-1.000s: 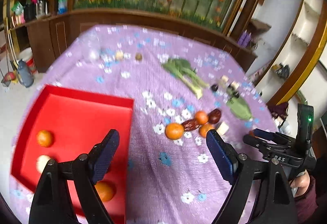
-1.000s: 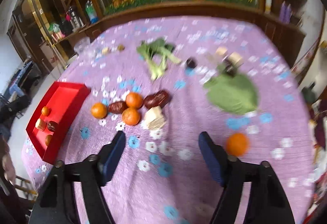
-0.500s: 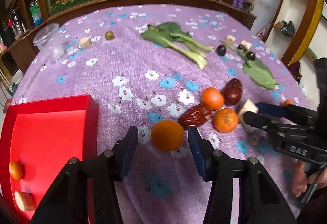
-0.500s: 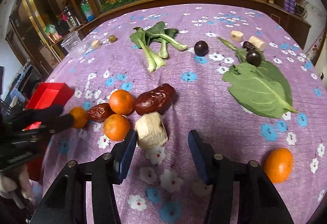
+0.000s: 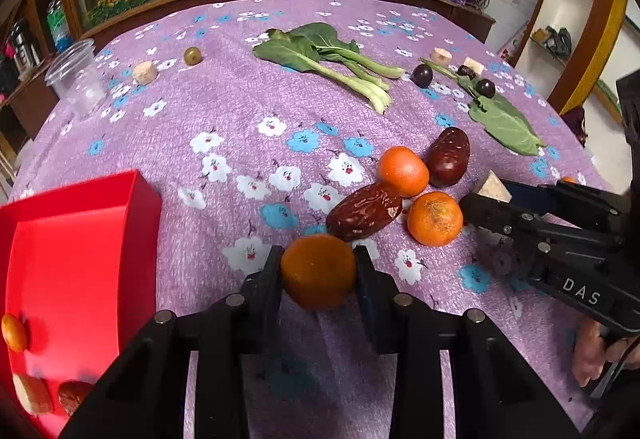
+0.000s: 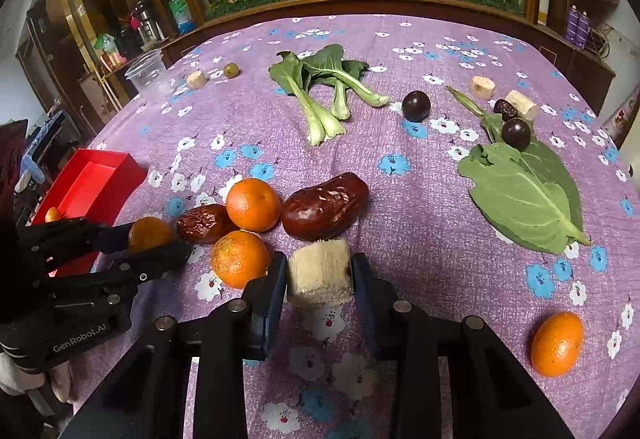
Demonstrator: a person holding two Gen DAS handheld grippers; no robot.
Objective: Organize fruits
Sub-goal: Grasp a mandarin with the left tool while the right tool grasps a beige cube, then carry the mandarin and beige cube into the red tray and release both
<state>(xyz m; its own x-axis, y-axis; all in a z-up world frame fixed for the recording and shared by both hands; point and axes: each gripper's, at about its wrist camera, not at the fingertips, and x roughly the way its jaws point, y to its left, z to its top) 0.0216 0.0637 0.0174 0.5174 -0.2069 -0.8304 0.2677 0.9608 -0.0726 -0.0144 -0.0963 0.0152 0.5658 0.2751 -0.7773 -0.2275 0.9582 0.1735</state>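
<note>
An orange is pinched between the left gripper fingers, just right of the red tray. Further right of the tray, a pale fibrous chunk is clamped by the right gripper fingers on the worktop.

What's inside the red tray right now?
The red tray holds a small orange, a pale chunk and a dark date. Its nearest corner is cut off by the frame.
</note>
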